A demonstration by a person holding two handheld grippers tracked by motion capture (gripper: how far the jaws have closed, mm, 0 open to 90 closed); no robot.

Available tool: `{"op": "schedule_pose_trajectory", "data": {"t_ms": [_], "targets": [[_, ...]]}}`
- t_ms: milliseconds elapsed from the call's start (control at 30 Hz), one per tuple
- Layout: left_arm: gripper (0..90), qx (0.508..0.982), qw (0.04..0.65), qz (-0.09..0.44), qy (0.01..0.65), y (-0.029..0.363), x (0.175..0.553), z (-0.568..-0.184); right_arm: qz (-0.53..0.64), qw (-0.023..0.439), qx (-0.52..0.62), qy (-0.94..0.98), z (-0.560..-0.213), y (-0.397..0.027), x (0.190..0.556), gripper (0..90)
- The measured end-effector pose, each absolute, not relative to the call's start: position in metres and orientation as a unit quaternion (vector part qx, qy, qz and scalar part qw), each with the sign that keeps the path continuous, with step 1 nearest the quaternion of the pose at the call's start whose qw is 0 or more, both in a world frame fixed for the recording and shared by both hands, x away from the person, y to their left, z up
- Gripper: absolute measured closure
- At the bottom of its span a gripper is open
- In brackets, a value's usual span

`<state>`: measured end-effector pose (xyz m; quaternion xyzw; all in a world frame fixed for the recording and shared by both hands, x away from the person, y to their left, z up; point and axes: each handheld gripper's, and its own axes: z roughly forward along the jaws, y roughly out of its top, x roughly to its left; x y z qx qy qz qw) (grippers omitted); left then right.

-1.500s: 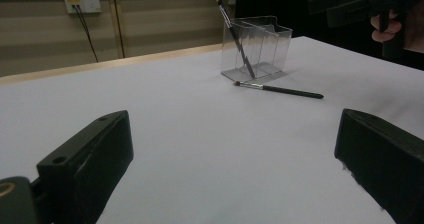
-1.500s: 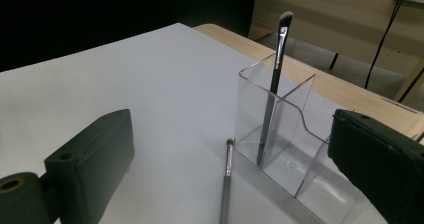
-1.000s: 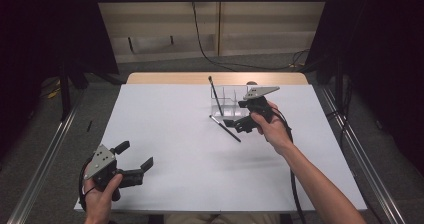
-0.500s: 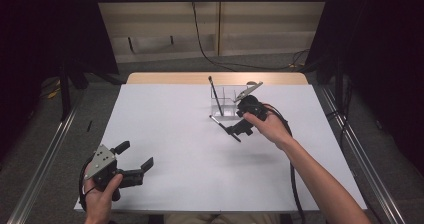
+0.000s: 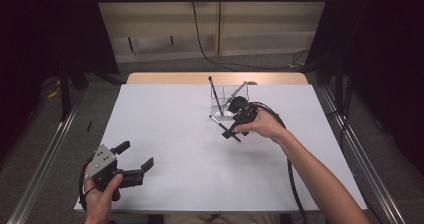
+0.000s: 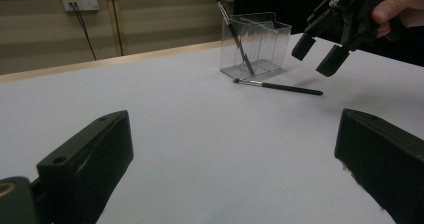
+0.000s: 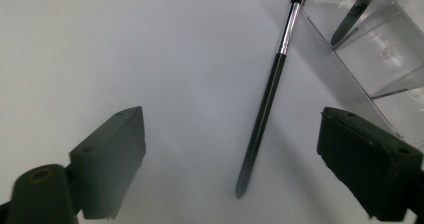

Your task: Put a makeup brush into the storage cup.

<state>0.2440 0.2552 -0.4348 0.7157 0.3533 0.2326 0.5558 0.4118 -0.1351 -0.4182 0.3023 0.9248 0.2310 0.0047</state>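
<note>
Moved: right gripper point(image 5: 231, 132) has come toward 7 o'clock over the brush point(image 7: 265, 113), jaws narrowing, nothing held.
Left gripper point(image 5: 134, 157): jaws apart, empty.
Risk: thin brush rolls from closing jaws; holder point(image 7: 372, 59) nudged.

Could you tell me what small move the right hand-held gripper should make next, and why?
Probably lower straight down and close on the loose brush. The right hand-held gripper hovers open above it, the handle lies flat on the table between the jaws, untouched, beside the clear holder.
</note>
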Motion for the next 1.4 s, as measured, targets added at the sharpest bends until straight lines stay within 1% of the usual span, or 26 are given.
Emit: {"op": "schedule_pose_trajectory", "data": {"t_ms": [33, 100, 167, 200, 300, 467, 533, 733, 900, 1167, 1400], "targets": [[2.3, 0.716, 0.556, 0.233, 0.353, 0.255, 0.244, -0.435, 0.223, -0.003, 0.307, 0.925, -0.419, -0.133, 0.413, 17.5], [2.3, 0.716, 0.556, 0.233, 0.353, 0.256, 0.244, -0.435, 0.212, -0.011, 0.304, 0.929, -0.420, -0.131, 0.418, 25.4], [2.3, 0.715, 0.556, 0.232, 0.355, 0.256, 0.244, -0.435, 0.200, -0.018, 0.302, 0.932, -0.422, -0.129, 0.422, 30.3], [2.3, 0.715, 0.556, 0.232, 0.354, 0.256, 0.244, -0.435, 0.195, -0.024, 0.304, 0.932, -0.423, -0.128, 0.424, 35.0], [2.3, 0.716, 0.555, 0.233, 0.354, 0.256, 0.244, -0.435, 0.181, -0.027, 0.305, 0.935, -0.428, -0.128, 0.429, 43.5], [2.3, 0.718, 0.554, 0.233, 0.352, 0.256, 0.244, -0.435, 0.158, -0.026, 0.310, 0.937, -0.436, -0.125, 0.433, 48.8], [2.3, 0.717, 0.554, 0.233, 0.352, 0.255, 0.244, -0.435, 0.150, -0.024, 0.310, 0.939, -0.438, -0.123, 0.434, 54.3], [2.3, 0.719, 0.554, 0.232, 0.351, 0.255, 0.244, -0.435, 0.136, -0.012, 0.312, 0.940, -0.441, -0.119, 0.438, 58.1], [2.3, 0.719, 0.553, 0.233, 0.350, 0.256, 0.244, -0.435, 0.137, -0.011, 0.321, 0.937, -0.444, -0.117, 0.441, 67.3], [2.3, 0.722, 0.551, 0.233, 0.346, 0.255, 0.244, -0.435, 0.121, -0.010, 0.324, 0.938, -0.448, -0.115, 0.443, 72.9], [2.3, 0.722, 0.551, 0.233, 0.347, 0.256, 0.244, -0.435, 0.123, -0.010, 0.325, 0.938, -0.451, -0.113, 0.445, 75.9]]}}
